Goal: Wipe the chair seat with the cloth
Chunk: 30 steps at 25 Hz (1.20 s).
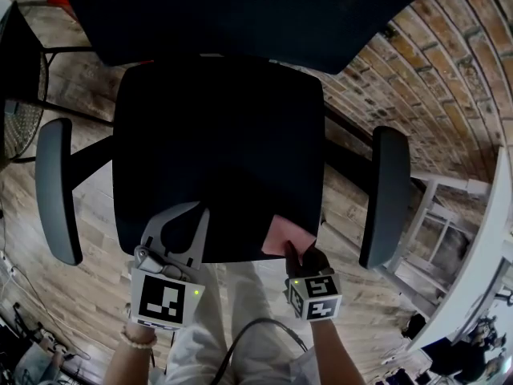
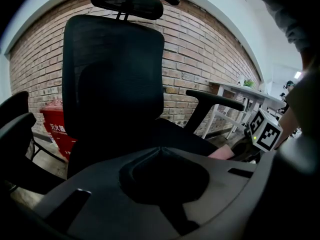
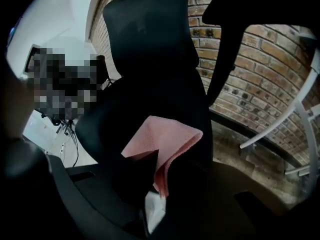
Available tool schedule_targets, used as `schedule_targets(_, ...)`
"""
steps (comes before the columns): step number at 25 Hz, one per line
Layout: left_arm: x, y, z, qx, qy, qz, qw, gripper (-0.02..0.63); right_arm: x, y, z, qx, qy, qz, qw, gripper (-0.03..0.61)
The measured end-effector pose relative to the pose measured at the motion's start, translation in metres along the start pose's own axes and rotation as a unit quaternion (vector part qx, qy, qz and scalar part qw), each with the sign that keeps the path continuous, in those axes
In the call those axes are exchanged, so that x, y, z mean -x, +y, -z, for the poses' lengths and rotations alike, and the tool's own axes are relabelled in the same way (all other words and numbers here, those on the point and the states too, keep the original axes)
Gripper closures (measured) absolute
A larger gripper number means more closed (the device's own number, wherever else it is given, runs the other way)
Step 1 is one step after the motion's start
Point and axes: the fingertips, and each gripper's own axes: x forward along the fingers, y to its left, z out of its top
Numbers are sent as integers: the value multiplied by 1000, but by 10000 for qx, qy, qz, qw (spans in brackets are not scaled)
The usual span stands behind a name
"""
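Setting: Brick wall (image 1: 449, 70) and pale wood-look floor (image 1: 80, 295) are framing a black office chair, seen from above by the person standing at its front.

Chair: The chair seat (image 1: 216, 151) is lying dark and bare between two grey armrests (image 1: 56, 187), with the backrest (image 1: 240, 14) rising at the far side.

Cloth: A folded pink cloth (image 1: 287, 237) is resting on the seat's front right corner, touching the fabric.

Right gripper: The right gripper (image 1: 292, 255) is clamping the near edge of the cloth between its jaws and holding it down on that corner.

Left gripper: The left gripper (image 1: 184, 215) is carrying nothing, its jaws meeting tip to tip at the seat's front left edge, well apart from the cloth. Whether it is touching the seat cannot be told.

Progress: The job is looking barely begun. The cloth is covering one corner only, and the dark surface is showing no sign of which parts are wiped.

Left to do: Most of the seat, from the middle to the back and left side, is probably waiting for the cloth.
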Motion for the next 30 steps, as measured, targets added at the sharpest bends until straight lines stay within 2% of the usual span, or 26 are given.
schedule_targets(6, 3, -4, -4, -81, -2, 42, 10000, 595, 13, -1, 41, -178, 351, 99, 9992, 528)
schedule_targets(9, 9, -5, -14, -159, 6, 34, 9999, 595, 24, 8, 27, -222, 169, -29, 9996, 528)
schedule_targets(12, 23, -8, -36, -265, -6, 24, 9996, 595, 37, 25, 7, 149, 18, -278, 9995, 528)
schedule_targets(15, 45, -12, -69, -386, -64, 39, 9992, 595, 63, 47, -30, 353, -278, -439, 9980, 528)
schedule_targets(18, 64, -12, -106, -513, -155, -15, 9986, 595, 95, 62, -88, 388, -886, -534, 9939, 528)
schedule_targets(21, 85, -8, -147, -745, -347, -118, 9965, 595, 128, 75, -149, 615, -1468, -576, 9856, 528)
schedule_targets(30, 174, -10, -268, -916, -900, -343, 9911, 595, 260, 107, -253, 1267, -2471, -693, 9582, 528)
